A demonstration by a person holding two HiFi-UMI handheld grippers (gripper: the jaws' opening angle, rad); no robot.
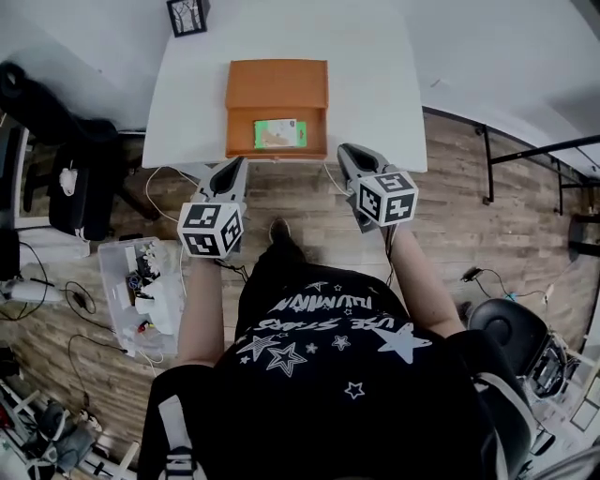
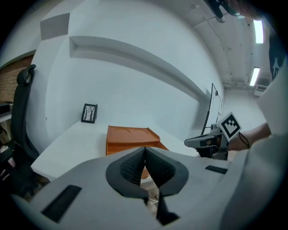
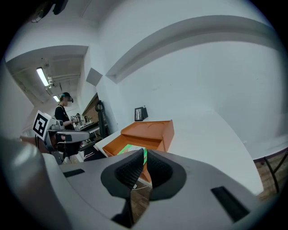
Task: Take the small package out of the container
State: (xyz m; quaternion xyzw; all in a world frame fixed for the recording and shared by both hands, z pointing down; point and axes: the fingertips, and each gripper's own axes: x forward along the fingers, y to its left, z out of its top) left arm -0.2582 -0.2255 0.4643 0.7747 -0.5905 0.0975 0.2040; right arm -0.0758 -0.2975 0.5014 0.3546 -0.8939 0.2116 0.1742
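Observation:
An open orange box (image 1: pixel 277 94) stands on the white table (image 1: pixel 375 84) near its front edge. A small green package (image 1: pixel 279 133) lies in the box's near half. My left gripper (image 1: pixel 234 169) and right gripper (image 1: pixel 347 152) hang over the wooden floor just short of the table, either side of the box's front. Both are shut with nothing between the pads. In the left gripper view the box (image 2: pixel 130 137) shows beyond the left gripper (image 2: pixel 145 150). In the right gripper view a strip of the package (image 3: pixel 130 148) shows just past the right gripper (image 3: pixel 145 155).
A small black picture frame (image 1: pixel 187 16) stands at the table's far left corner. A clear plastic bin of clutter (image 1: pixel 141 291) sits on the floor to the left, with cables around it. A black chair (image 1: pixel 56 141) is at the left, a black stool (image 1: pixel 511 328) at the right.

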